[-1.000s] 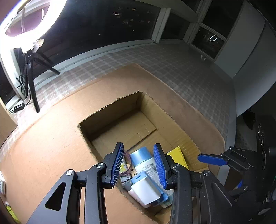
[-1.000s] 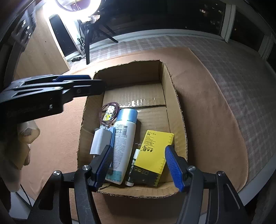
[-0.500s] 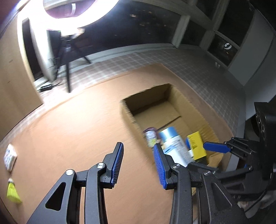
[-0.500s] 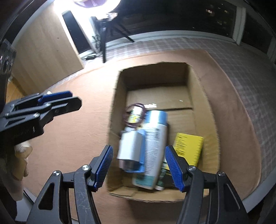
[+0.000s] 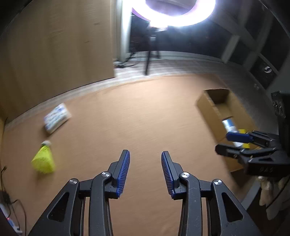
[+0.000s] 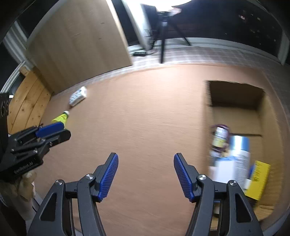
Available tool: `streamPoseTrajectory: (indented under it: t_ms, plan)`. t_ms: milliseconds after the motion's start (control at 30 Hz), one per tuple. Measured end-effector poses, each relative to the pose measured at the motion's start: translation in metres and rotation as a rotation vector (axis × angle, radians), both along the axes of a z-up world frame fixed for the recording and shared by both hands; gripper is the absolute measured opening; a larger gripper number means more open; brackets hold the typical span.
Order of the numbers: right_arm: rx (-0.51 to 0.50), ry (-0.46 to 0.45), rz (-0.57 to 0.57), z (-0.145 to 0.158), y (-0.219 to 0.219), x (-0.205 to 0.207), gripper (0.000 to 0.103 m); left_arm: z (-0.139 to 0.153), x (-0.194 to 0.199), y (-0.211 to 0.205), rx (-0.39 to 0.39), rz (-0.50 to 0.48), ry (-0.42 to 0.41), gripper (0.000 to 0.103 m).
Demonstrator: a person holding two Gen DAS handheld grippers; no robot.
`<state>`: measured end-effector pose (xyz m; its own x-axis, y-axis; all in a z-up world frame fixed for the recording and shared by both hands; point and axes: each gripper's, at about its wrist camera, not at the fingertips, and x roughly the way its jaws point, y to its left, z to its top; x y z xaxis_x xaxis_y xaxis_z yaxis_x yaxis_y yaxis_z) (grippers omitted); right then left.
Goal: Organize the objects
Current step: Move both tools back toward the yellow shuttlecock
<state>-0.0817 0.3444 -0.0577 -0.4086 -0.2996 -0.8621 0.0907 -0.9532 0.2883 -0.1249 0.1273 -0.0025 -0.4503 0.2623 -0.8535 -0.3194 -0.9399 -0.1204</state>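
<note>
With both sets of jaws released and empty, the left gripper (image 5: 145, 172) faces the desk (image 5: 145, 118) left of the cardboard box (image 5: 208, 107). It does best squaring up over the yellow tube (image 5: 43, 160), the nearest item outside that box.

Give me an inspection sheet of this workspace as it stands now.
Surface: brown mat, mostly bare.
Job's things: cardboard box holds a blue-white can, yellow packet and small jar; a yellow tube and white-blue pack lie loose on the mat.
Clutter: nothing seen.
Grippers: left gripper and right gripper both open, empty.
Cables: dark wires at the mat's near-left edge.
Surroundings: ring light on tripod, wooden panel, dark windows.
</note>
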Motion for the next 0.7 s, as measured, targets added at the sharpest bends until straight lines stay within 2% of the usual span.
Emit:
streamPoseTrajectory:
  t_ms: [400, 600, 700]
  plan:
    - [-0.052, -0.009, 0.131, -0.002, -0.130, -0.046, 0.060, -0.032, 0.007, -0.170, -0.038, 0.212, -0.029, 0.039]
    - [-0.075, -0.032, 0.167, -0.012, -0.187, -0.073, 0.060, -0.049, -0.001, -0.223, -0.055, 0.244, -0.044, 0.039]
    - [-0.103, -0.053, 0.182, -0.018, -0.208, -0.084, 0.060, -0.058, -0.010, -0.235, -0.047, 0.226, -0.062, 0.039]
